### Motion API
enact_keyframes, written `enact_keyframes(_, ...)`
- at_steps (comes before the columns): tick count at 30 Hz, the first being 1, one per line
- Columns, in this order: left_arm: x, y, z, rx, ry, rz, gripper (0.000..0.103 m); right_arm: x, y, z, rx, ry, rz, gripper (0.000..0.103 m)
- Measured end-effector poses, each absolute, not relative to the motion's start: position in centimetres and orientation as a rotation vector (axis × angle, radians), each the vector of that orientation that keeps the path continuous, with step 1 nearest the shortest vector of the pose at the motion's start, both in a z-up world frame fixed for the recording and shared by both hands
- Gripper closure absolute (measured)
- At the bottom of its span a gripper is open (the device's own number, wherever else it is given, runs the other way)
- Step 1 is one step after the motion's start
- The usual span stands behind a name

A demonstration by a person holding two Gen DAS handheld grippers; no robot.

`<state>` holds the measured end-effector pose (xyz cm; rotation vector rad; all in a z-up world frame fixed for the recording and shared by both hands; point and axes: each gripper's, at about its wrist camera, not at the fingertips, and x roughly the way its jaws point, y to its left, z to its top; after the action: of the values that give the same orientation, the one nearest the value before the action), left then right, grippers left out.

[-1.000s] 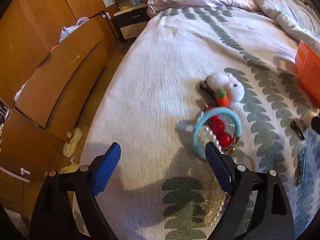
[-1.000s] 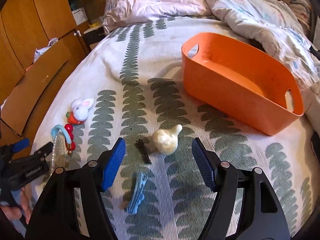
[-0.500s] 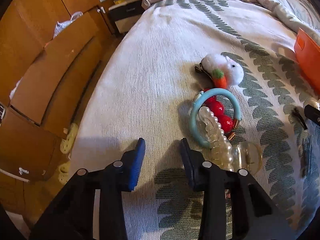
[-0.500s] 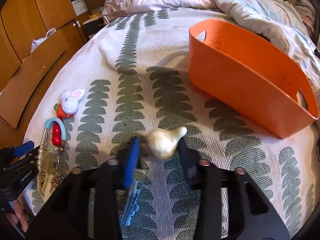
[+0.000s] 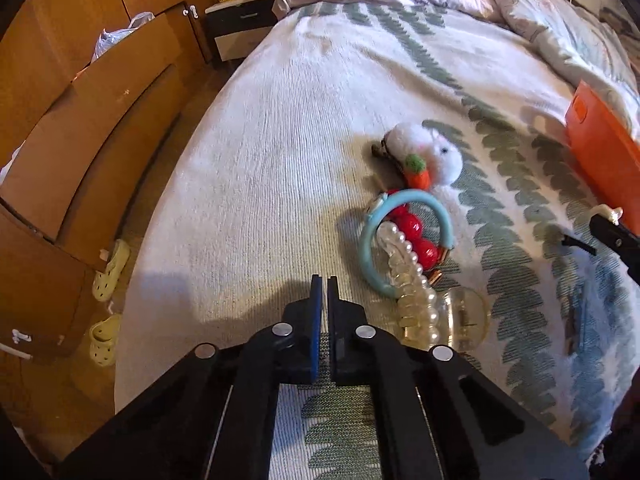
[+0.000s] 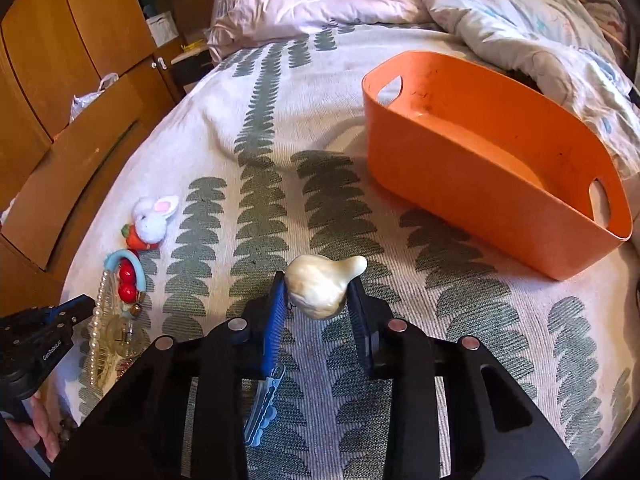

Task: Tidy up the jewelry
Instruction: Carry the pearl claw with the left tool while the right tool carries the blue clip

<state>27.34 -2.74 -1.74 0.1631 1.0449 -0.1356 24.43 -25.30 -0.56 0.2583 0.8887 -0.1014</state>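
Note:
My right gripper (image 6: 319, 280) is shut on a cream pearly bird-shaped ornament (image 6: 320, 294) over the leaf-patterned bedspread. An orange basket (image 6: 500, 184) stands empty to its far right. In the left wrist view my left gripper (image 5: 324, 280) is shut on nothing, its pads together just left of a jewelry pile. That pile holds a light-blue bangle (image 5: 366, 240), red beads (image 5: 412, 224), a pearl strand (image 5: 418, 292) and a clear round piece (image 5: 468, 318). A white bunny clip with a carrot (image 5: 434, 152) lies beyond it. A blue hair clip (image 6: 264, 408) lies under my right gripper.
The bed's left edge drops to a floor with pale slippers (image 5: 110, 264) beside wooden wardrobes (image 5: 80, 92). A crumpled duvet (image 6: 500, 20) fills the head of the bed behind the basket. A small black clip (image 5: 578, 244) lies right of the pile.
My left jaws went from wide open to fully closed with nothing between them. My right jaws closed onto the cream ornament, which sat loose between them before.

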Motion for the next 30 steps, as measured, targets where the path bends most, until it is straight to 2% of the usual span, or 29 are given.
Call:
enact_keyframes(4, 26.9, -2.7, -0.6, 0.092, 1.052, -0.213, 0.100, 24.4, -25.5, -0.3, 0.272, 0.882, -0.097, 0.072)
enact_keyframes(6, 26.6, -3.1, -0.6, 0.089, 1.053, -0.250, 0.095, 24.3, -25.5, -0.2, 0.272, 0.880, -0.098, 0.072)
enact_keyframes(7, 26.2, -3.5, -0.6, 0.100, 1.046, -0.261, 0.085, 24.3, -25.5, -0.2, 0.271, 0.880, -0.096, 0.072)
enact_keyframes(9, 25.7, -4.2, -0.7, 0.147, 1.024, -0.241, 0.073, 24.2, -25.4, -0.2, 0.270, 0.879, -0.094, 0.072)
enact_keyframes(12, 25.1, -4.8, -0.7, 0.184, 0.996, -0.224, 0.066, 24.2, -25.4, -0.1, 0.269, 0.878, -0.089, 0.072)
enact_keyframes(14, 25.1, -4.3, -0.4, 0.164, 0.992, -0.218, 0.054, 24.2, -25.4, -0.1, 0.270, 0.878, -0.088, 0.072)
enact_keyframes(16, 24.9, -3.8, 0.4, 0.117, 0.972, -0.234, 0.034, 24.2, -25.4, -0.1, 0.271, 0.877, -0.087, 0.072)
enact_keyframes(17, 24.8, -3.7, 0.7, 0.108, 0.967, -0.240, 0.032, 24.2, -25.4, -0.1, 0.270, 0.875, -0.090, 0.072)
enact_keyframes(26, 23.6, -6.1, -0.8, 0.246, 0.969, -0.227, 0.031, 24.2, -25.3, 0.1, 0.267, 0.874, -0.088, 0.072)
enact_keyframes(28, 23.8, -6.4, -1.8, 0.273, 0.994, -0.209, 0.044, 24.3, -25.3, 0.1, 0.268, 0.876, -0.086, 0.072)
enact_keyframes(30, 23.7, -6.5, -1.8, 0.278, 0.979, -0.206, 0.044, 24.3, -25.3, 0.0, 0.267, 0.877, -0.086, 0.072)
